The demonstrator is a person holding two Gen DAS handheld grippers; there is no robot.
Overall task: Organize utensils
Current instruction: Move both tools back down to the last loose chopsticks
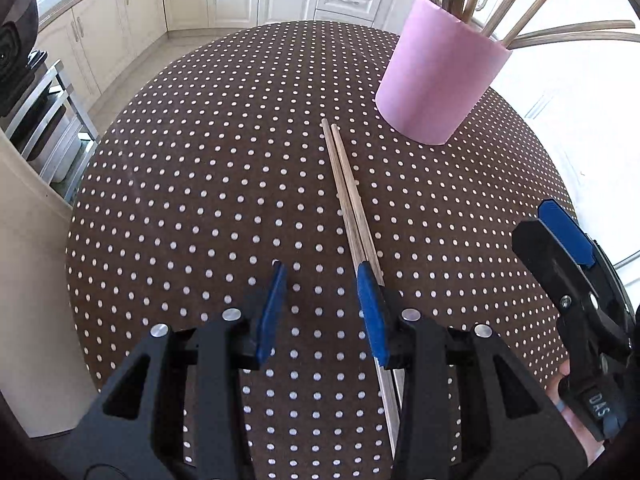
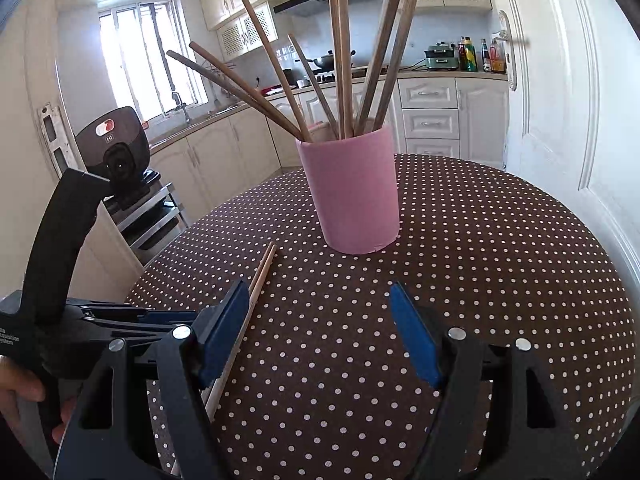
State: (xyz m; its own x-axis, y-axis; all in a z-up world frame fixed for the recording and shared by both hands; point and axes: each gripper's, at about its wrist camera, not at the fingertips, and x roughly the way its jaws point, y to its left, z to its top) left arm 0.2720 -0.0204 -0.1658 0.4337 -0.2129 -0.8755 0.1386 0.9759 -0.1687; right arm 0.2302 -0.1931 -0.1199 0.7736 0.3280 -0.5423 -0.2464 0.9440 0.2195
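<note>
Left wrist view: left gripper (image 1: pixel 322 280) jaws wide beside the chopstick pair (image 1: pixel 346 192); I'd centre over both sticks before squeezing. Right gripper (image 2: pixel 320 300) gapes too.

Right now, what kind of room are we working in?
A home kitchen, most likely: cream cabinets, a wok on the stove, a sink tap by the window, and the polka-dot table.

You are looking at matt wooden chopsticks (image 1: pixel 347 194), a smooth matt pink holder (image 2: pixel 354 194), a dotted brown cloth covering the counter (image 1: pixel 200 208), black plastic hand-held grippers showing blue pads (image 1: pixel 370 308), shiny metal pins.
</note>
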